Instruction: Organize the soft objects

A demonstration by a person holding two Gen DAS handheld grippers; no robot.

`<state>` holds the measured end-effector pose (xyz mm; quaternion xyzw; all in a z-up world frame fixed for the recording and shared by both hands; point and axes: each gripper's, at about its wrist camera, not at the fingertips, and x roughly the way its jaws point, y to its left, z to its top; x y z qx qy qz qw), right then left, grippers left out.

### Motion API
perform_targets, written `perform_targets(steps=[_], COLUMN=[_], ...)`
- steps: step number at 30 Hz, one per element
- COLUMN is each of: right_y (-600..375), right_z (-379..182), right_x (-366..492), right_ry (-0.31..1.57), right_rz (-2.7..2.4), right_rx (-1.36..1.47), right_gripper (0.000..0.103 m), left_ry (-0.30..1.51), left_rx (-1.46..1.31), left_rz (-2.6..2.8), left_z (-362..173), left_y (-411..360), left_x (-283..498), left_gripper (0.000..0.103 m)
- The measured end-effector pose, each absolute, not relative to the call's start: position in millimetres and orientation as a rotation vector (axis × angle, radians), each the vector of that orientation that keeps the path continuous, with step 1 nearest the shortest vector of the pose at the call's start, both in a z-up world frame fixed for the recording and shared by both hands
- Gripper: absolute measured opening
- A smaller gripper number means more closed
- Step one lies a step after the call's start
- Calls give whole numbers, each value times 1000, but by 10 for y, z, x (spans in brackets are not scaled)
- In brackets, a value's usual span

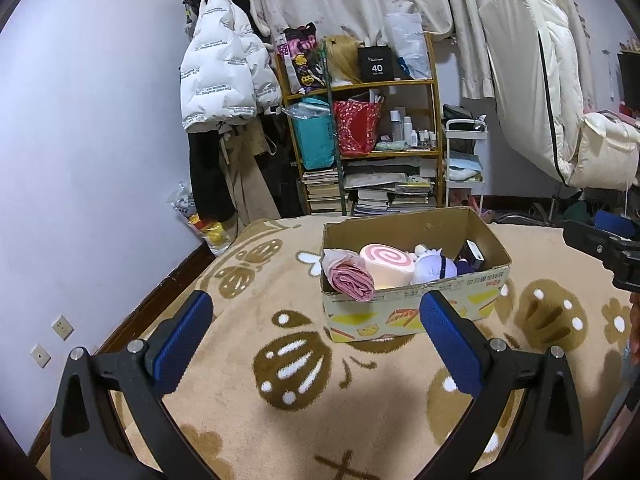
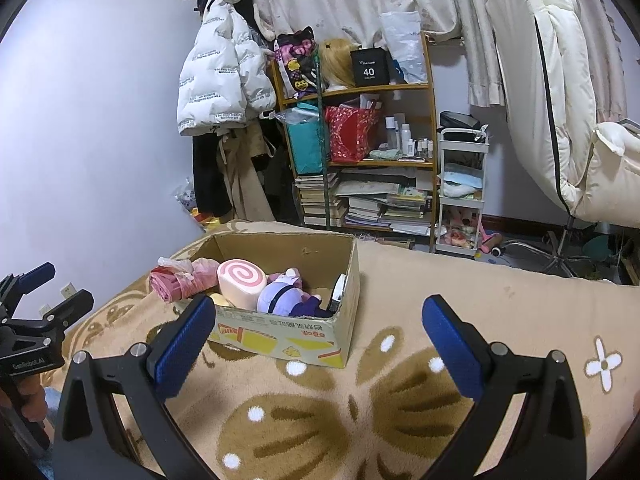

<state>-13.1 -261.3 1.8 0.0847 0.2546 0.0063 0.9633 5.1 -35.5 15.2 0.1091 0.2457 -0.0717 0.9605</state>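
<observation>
A cardboard box (image 1: 412, 312) (image 2: 304, 344) stands on a beige patterned blanket. Inside lie a rolled pink cloth (image 1: 352, 282) (image 2: 176, 282), a pink swirl-roll plush (image 1: 386, 266) (image 2: 242, 284), a purple-and-white plush toy (image 1: 434, 268) (image 2: 282, 296) and a small dark box (image 1: 474, 254) (image 2: 338, 294). My left gripper (image 1: 316, 344) is open and empty, hovering over the blanket in front of the box. My right gripper (image 2: 320, 340) is open and empty, just in front of the box. Each gripper shows at the edge of the other's view (image 1: 604, 248) (image 2: 36, 304).
The blanket (image 1: 280, 400) (image 2: 460, 288) covers a bed whose left edge meets a lilac wall (image 1: 80, 120). Beyond the bed stand a cluttered wooden shelf (image 1: 360, 136), a hung white jacket (image 1: 220, 76), a white trolley (image 2: 460, 184) and a cream chair (image 2: 580, 128).
</observation>
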Motion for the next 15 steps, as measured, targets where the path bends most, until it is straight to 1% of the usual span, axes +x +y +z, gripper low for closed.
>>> perform_targets(steps=[15], right_y=[-2612], right_z=[23], right_x=[-133], right_ry=[516], right_rz=[11], right_rx=[168], right_gripper=[103], left_ry=[487], left_rx=[209], left_rz=[-143], left_z=[176], left_y=[-341], left_x=[33], left_gripper=[102])
